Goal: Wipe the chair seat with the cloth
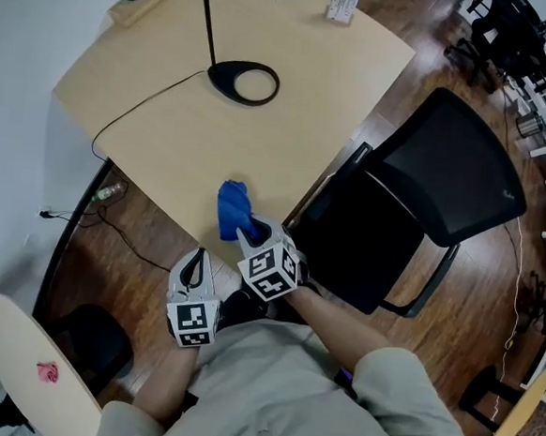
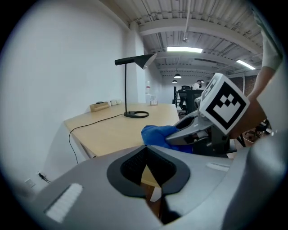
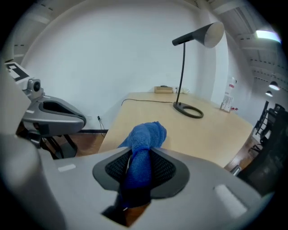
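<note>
Blue cloth (image 3: 145, 134) is bunched and pinched between the jaws of the right gripper (image 3: 140, 168). A thick fold bulges out past the tips, and the rest runs back between the pads.

Head view: right gripper (image 1: 253, 231) points up-frame, with the cloth (image 1: 233, 209) held over the near edge of the pale wooden table (image 1: 260, 141). Whether the cloth touches the tabletop cannot be told.

Left gripper (image 2: 146, 155): jaws pressed together at the tips, nothing between them; only a small wedge of table edge shows through below the contact. In the head view the left gripper (image 1: 194, 270) sits just beside the right one, nearer the person's body. Its own view shows the right gripper (image 2: 198, 130) with its marker cube (image 2: 223, 102), the cloth (image 2: 157, 134) poking out in front.

Chair seat (image 1: 365, 243) — black, bare, just to the right of the grippers, tucked close to the table's edge. Backrest (image 1: 456, 166) lies further right. Neither gripper nor cloth is on the seat.

On the table: a black lamp with a ring base (image 1: 243, 81), its cable (image 1: 140, 108) trailing off the left edge.
</note>
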